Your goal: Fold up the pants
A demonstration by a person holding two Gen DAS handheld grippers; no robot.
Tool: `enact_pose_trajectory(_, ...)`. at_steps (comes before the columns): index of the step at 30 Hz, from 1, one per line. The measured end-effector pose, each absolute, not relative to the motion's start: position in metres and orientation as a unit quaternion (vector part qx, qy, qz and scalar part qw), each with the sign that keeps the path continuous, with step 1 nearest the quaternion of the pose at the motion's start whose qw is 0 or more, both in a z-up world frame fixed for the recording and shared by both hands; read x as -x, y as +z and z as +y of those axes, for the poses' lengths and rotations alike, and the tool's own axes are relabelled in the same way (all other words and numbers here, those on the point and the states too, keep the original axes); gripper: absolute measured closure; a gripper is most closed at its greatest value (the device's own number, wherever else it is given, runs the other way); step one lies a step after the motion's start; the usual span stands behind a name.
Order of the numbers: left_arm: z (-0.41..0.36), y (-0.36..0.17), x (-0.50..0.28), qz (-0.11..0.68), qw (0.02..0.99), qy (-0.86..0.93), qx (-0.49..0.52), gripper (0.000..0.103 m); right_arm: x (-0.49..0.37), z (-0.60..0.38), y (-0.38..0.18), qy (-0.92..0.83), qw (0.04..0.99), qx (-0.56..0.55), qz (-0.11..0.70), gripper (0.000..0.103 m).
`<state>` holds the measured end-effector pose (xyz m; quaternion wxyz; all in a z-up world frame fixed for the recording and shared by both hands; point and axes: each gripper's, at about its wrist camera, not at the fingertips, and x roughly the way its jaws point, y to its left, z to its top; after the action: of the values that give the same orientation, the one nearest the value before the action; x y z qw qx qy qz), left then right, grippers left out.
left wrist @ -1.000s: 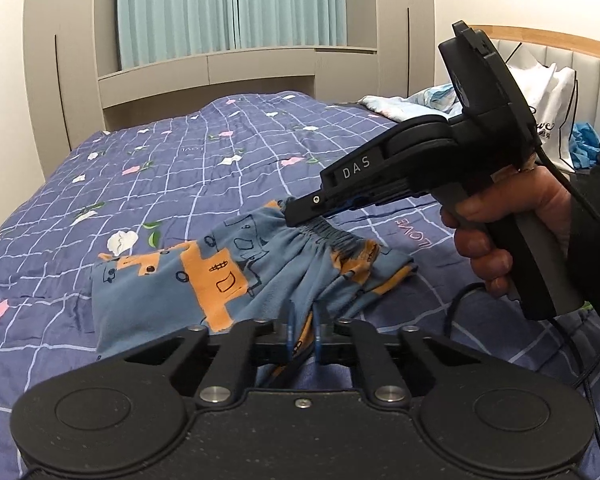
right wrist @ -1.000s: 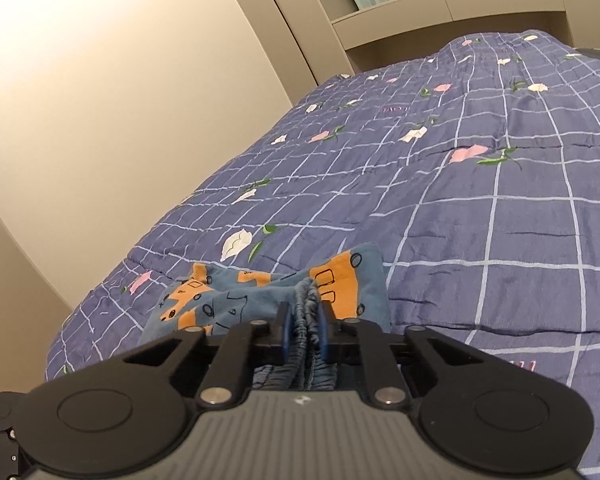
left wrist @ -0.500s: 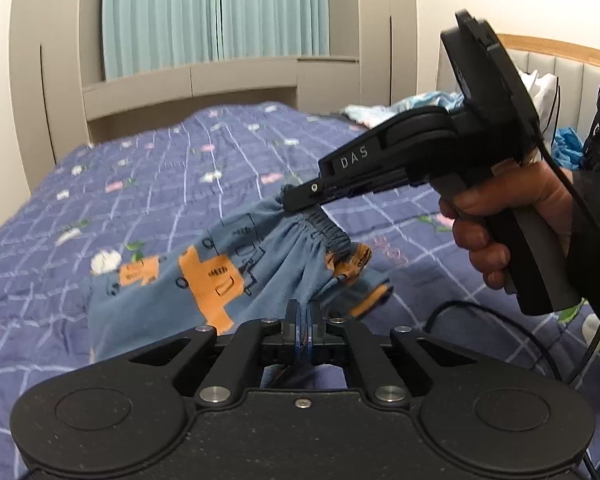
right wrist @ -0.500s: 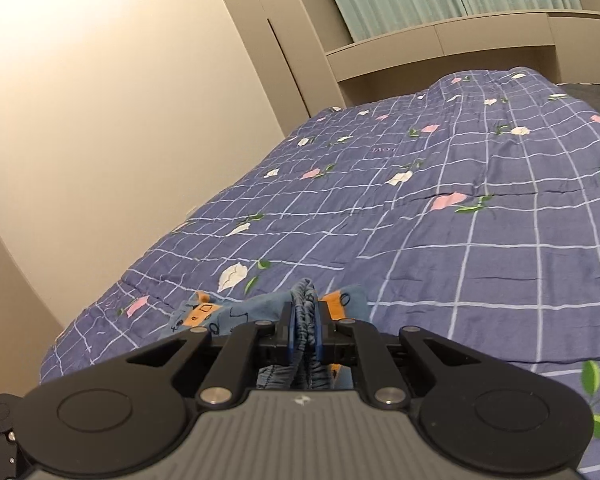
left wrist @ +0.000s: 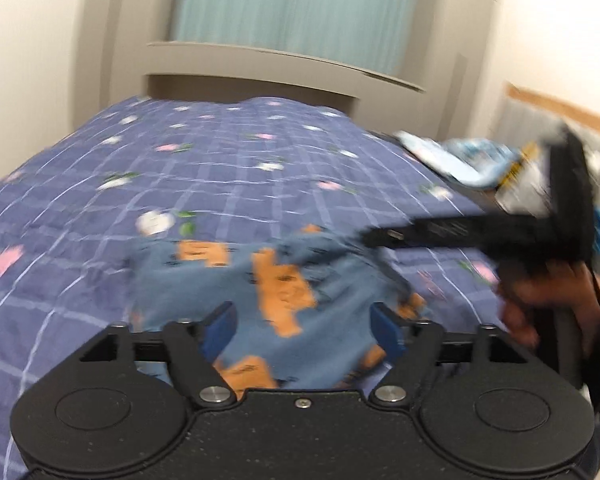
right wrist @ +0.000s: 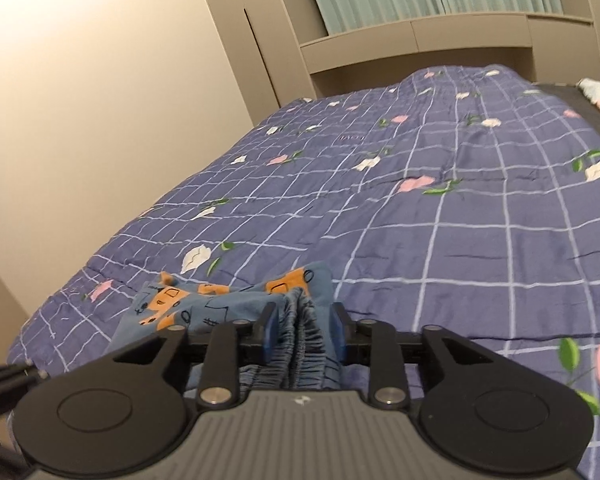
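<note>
Left black two-finger gripper (left wrist: 304,330): jaws opening, blue pads wide apart, touching nothing; small blue cotton pants with orange blocks (left wrist: 260,280) spread below and beyond them on the purple checked floral quilt (left wrist: 228,168), picture blurred. Right black two-finger gripper (right wrist: 302,332): jaws opening, gathered elastic waistband (right wrist: 300,340) between the blue pads, pads no longer pressing it on both sides. Seen from the left wrist, right gripper held by a hand (left wrist: 540,304) at the pants' right edge.
</note>
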<state>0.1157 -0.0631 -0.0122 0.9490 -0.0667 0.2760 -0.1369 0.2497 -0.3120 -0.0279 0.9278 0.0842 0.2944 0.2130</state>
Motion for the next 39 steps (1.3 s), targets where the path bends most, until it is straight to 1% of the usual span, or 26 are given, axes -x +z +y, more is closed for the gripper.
enact_pose_trajectory(1, -0.055, -0.012, -0.117, 0.277, 0.950, -0.116, 0.083, 0.014, -0.248, -0.313, -0.027, 0.208, 0.930, -0.083, 0.291, 0.046)
enact_pose_trajectory(3, -0.043, -0.012, -0.120, 0.279, 0.952, -0.077, 0.102, 0.009, -0.243, -0.312, -0.025, 0.197, 0.935, -0.076, 0.285, 0.038)
enact_pose_trajectory(4, -0.037, -0.013, -0.122, 0.283, 0.952, -0.060, 0.105, 0.008, -0.239, -0.310, -0.023, 0.193, 0.937, -0.072, 0.281, 0.030)
enact_pose_trajectory(5, -0.032, -0.014, -0.123, 0.288, 0.951, -0.045, 0.106, 0.008, -0.236, -0.308, -0.022, 0.192, 0.939, -0.067, 0.277, 0.026)
enact_pose_trajectory(7, -0.023, -0.019, -0.127, 0.301, 0.948, -0.016, 0.105, 0.005, -0.229, -0.301, -0.021, 0.196, 0.941, -0.056, 0.271, 0.010)
enact_pose_trajectory(10, -0.012, -0.027, -0.127, 0.319, 0.942, 0.007, 0.108, 0.002, -0.220, -0.287, -0.024, 0.202, 0.941, -0.031, 0.270, 0.002)
enact_pose_trajectory(12, -0.009, -0.033, -0.126, 0.332, 0.937, 0.012, 0.108, 0.001, -0.216, -0.279, -0.028, 0.198, 0.942, -0.011, 0.272, 0.000)
enact_pose_trajectory(17, -0.005, -0.050, -0.121, 0.361, 0.926, 0.020, 0.104, 0.001, -0.212, -0.273, -0.038, 0.168, 0.943, 0.008, 0.288, 0.000)
enact_pose_trajectory(19, -0.002, -0.055, -0.115, 0.360, 0.926, 0.015, 0.109, 0.001, -0.211, -0.277, -0.043, 0.148, 0.944, 0.013, 0.296, 0.000)
enact_pose_trajectory(28, 0.002, -0.055, -0.107, 0.354, 0.930, 0.006, 0.101, 0.001, -0.198, -0.310, -0.062, 0.135, 0.940, -0.049, 0.310, 0.000)
enact_pose_trajectory(34, 0.010, -0.041, -0.112, 0.343, 0.932, 0.020, 0.116, 0.001, -0.195, -0.305, -0.046, 0.138, 0.949, -0.027, 0.281, 0.000)
enact_pose_trajectory(39, 0.010, -0.031, -0.138, 0.322, 0.940, 0.026, 0.114, 0.001, -0.216, -0.286, -0.031, 0.159, 0.951, -0.014, 0.264, 0.000)
